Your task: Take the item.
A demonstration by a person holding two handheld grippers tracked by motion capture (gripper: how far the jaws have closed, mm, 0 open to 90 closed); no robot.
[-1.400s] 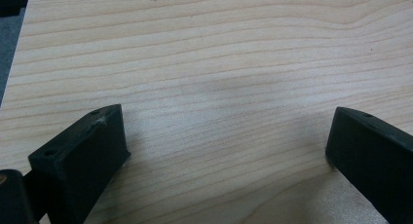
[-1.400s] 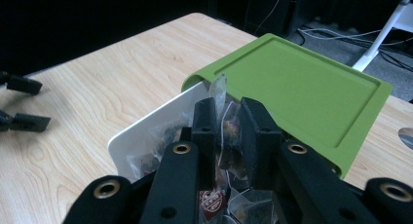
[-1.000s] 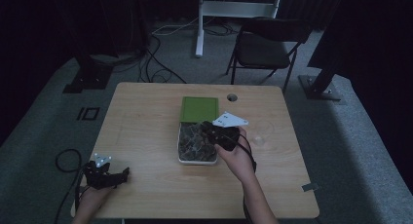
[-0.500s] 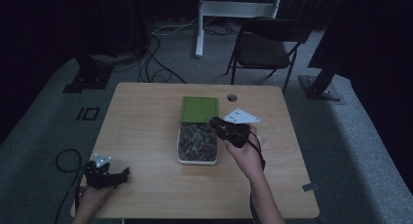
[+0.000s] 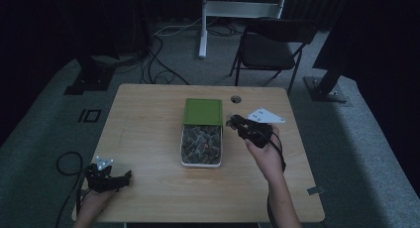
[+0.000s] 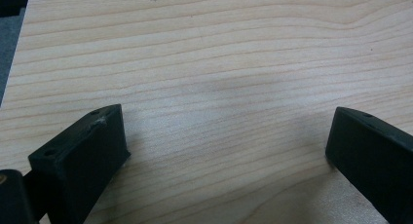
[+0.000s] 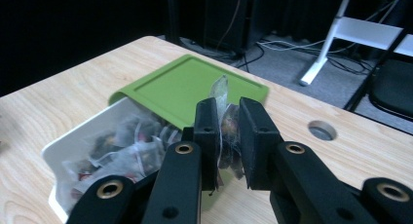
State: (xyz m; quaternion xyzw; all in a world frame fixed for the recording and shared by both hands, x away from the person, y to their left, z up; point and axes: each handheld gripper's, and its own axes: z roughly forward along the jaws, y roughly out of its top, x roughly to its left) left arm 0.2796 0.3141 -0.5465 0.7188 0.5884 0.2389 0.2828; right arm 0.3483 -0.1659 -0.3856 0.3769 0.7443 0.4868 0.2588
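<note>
Wooden table (image 5: 148, 134) mostly bare, my right gripper (image 7: 225, 118) clamped on a tea sachet (image 7: 221, 95) just right of the white box (image 5: 184, 161), green lid (image 5: 202, 112) slid back, my left gripper (image 5: 124, 177) spread apart at the near left edge.

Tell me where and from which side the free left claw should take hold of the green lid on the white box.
Grip the green lid at its far rim, coming from the table's far side. It lies tilted over the far end of the white box, so that edge juts out free; its near edge sits over the sachets. The left claw is open.
</note>
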